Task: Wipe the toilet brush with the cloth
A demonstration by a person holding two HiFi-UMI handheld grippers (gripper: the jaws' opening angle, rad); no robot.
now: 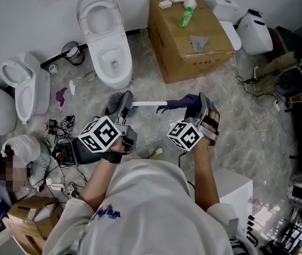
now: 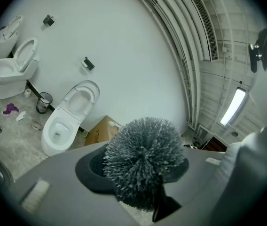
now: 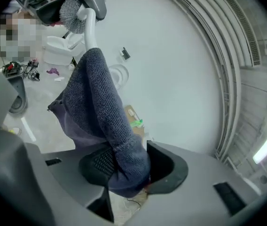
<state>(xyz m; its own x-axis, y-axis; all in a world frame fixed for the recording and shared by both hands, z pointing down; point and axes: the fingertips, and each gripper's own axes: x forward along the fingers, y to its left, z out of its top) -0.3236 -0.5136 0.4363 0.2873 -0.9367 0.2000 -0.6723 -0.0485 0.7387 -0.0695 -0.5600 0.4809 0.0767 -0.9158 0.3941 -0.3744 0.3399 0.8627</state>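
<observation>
The toilet brush has a grey bristle head (image 1: 116, 103) and a white handle (image 1: 148, 103) that lies level between my two grippers. My left gripper (image 1: 123, 102) is shut on the brush; its bristle head (image 2: 143, 161) fills the space between the jaws of the left gripper (image 2: 138, 171). A dark blue knitted cloth (image 1: 180, 103) is wrapped over the handle's right end. My right gripper (image 1: 194, 105) is shut on this cloth (image 3: 107, 121), which is bunched between the jaws of the right gripper (image 3: 124, 166). In the right gripper view, the white handle (image 3: 90, 29) rises out of the cloth towards the brush head (image 3: 72, 8).
A white toilet (image 1: 106, 41) stands just beyond the grippers, and a cardboard box (image 1: 188, 41) with a green bottle (image 1: 185, 17) is at the back right. More toilets (image 1: 26, 84) and a crouching person (image 1: 26, 153) are on the left, among cables. A white box (image 1: 233, 193) is near my right.
</observation>
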